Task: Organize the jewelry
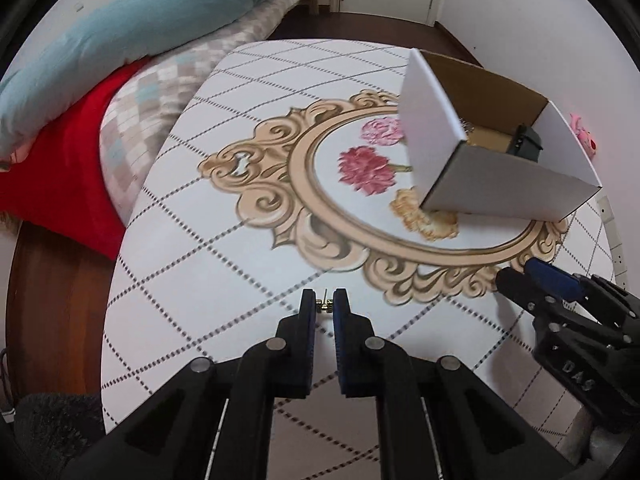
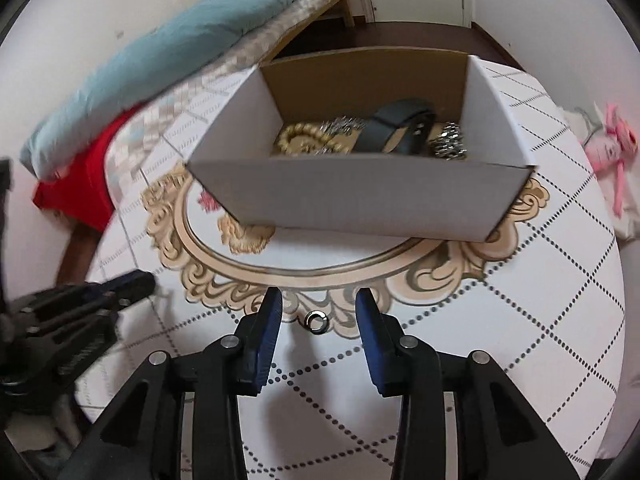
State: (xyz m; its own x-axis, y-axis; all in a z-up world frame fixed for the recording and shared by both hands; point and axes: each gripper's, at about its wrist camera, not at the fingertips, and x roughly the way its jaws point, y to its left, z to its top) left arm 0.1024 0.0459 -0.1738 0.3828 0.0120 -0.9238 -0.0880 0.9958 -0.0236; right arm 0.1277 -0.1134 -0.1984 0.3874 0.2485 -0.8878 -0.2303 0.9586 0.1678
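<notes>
From the left wrist camera we see our left gripper (image 1: 324, 304) clamped on a small gold piece of jewelry (image 1: 323, 305), pinched between the fingertips just above the patterned tablecloth (image 1: 192, 280). Our right gripper (image 1: 520, 276) shows at this view's right edge, but its jaws are not readable there. The right wrist camera settles it: our right gripper (image 2: 318, 308) has its jaws parted, with a small silver ring (image 2: 317, 317) lying on the cloth between them, untouched by either pad. Only this view looks into the white cardboard box (image 2: 352, 196), where a gold beaded bracelet (image 2: 298, 136), silver chains (image 2: 448, 144) and a dark strap (image 2: 400, 128) lie together.
</notes>
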